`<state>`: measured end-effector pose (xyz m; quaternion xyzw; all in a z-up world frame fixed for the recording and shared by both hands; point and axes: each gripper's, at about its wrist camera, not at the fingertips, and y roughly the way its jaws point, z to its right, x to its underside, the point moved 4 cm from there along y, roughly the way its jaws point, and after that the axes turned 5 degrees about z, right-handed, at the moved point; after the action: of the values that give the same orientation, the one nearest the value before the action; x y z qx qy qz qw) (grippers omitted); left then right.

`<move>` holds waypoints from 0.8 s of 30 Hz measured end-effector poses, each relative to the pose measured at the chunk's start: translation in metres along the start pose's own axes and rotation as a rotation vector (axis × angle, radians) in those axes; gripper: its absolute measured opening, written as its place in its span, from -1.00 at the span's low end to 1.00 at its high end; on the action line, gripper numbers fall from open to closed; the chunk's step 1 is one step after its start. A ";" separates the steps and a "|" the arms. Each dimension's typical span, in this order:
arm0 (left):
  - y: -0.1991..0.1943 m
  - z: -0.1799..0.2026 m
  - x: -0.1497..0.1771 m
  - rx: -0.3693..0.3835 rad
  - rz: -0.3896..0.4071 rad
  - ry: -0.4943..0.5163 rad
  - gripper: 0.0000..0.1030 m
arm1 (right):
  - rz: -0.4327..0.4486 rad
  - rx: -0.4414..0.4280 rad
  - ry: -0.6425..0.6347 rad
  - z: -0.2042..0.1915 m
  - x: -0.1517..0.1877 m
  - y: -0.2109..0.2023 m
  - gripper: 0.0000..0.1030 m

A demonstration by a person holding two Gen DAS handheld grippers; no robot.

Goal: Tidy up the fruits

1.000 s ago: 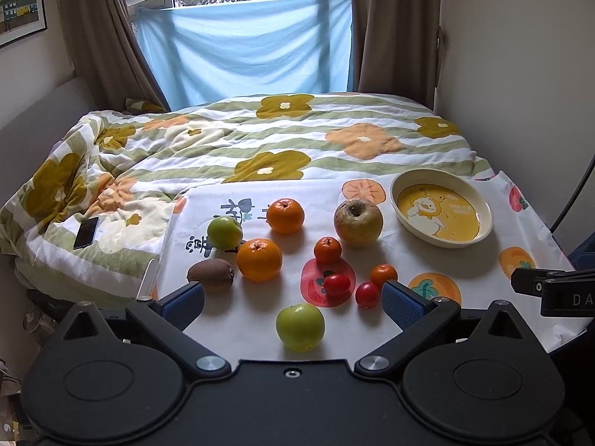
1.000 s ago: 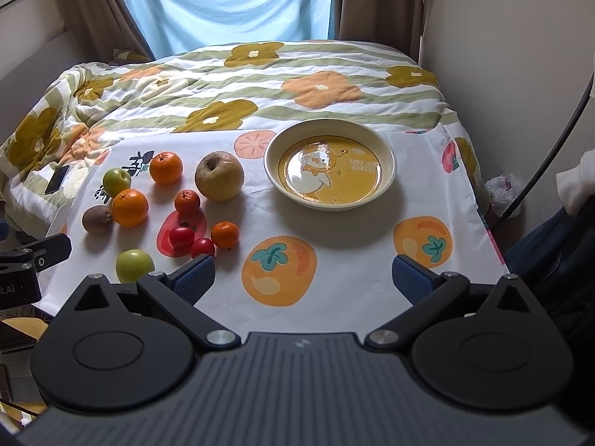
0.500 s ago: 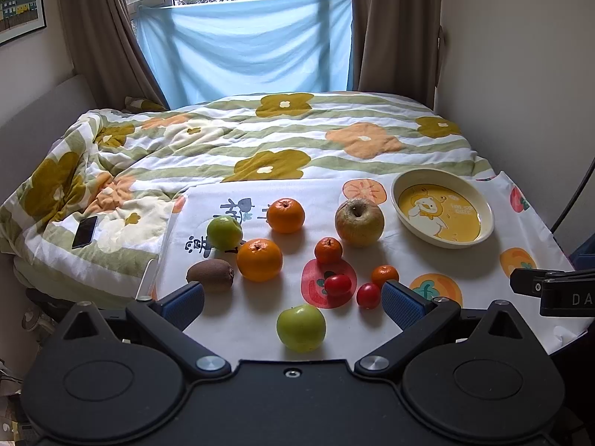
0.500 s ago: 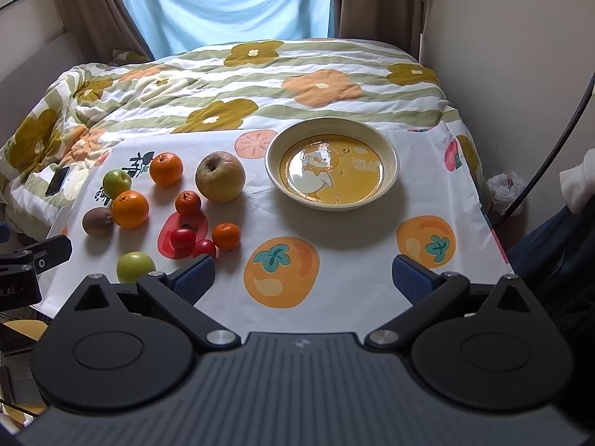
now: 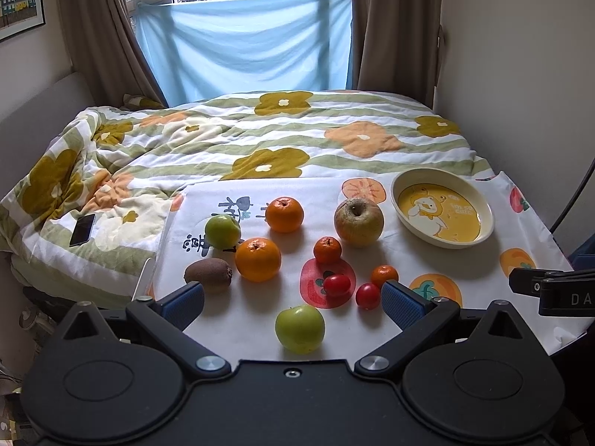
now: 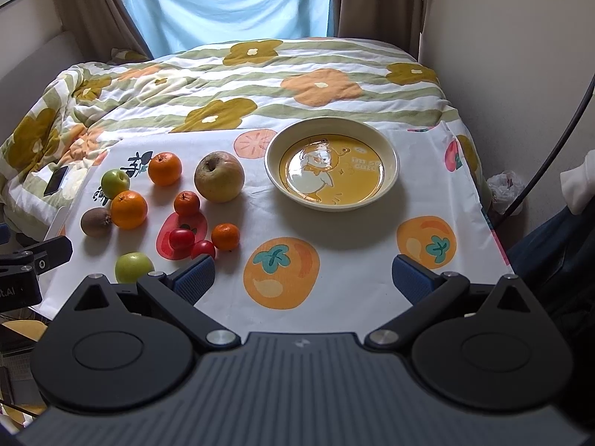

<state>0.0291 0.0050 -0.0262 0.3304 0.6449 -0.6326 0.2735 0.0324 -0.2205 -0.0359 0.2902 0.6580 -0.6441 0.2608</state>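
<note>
Several fruits lie on a white cloth with fruit prints [image 5: 438, 260]: a big yellow-brown apple [image 5: 358, 222] [image 6: 219, 176], two oranges [image 5: 284, 214] [image 5: 258, 259], two green apples [image 5: 222, 231] [image 5: 299, 328], a kiwi [image 5: 208, 274], two small tangerines [image 5: 327, 249] [image 5: 384, 275] and two red tomatoes [image 5: 337, 284] [image 5: 367, 296]. An empty cream plate with a yellow duck picture [image 5: 399, 186] [image 6: 275, 174] sits to their right. My left gripper [image 5: 292, 299] is open just above the near green apple. My right gripper [image 6: 303, 278] is open over the cloth, in front of the plate.
The cloth lies on a bed with a flowered quilt [image 5: 260, 133]. A black phone [image 5: 82, 229] lies on the quilt at the left. A wall [image 5: 520, 74] runs along the right side. Curtains [image 5: 394, 26] and a blue sheet [image 5: 245, 44] hang at the back.
Both grippers have barely shifted; the right view has crept slightly forward. The fruits and plate have not moved.
</note>
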 end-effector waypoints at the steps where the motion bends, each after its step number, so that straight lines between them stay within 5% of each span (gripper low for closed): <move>1: 0.000 0.000 0.000 0.001 0.000 -0.002 0.99 | -0.001 0.000 0.000 0.000 0.000 0.000 1.00; 24: 0.003 -0.003 0.000 0.003 -0.010 0.004 0.99 | -0.012 -0.012 0.033 0.006 0.002 0.012 1.00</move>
<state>0.0318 0.0080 -0.0280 0.3288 0.6462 -0.6341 0.2686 0.0398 -0.2263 -0.0456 0.2952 0.6676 -0.6369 0.2480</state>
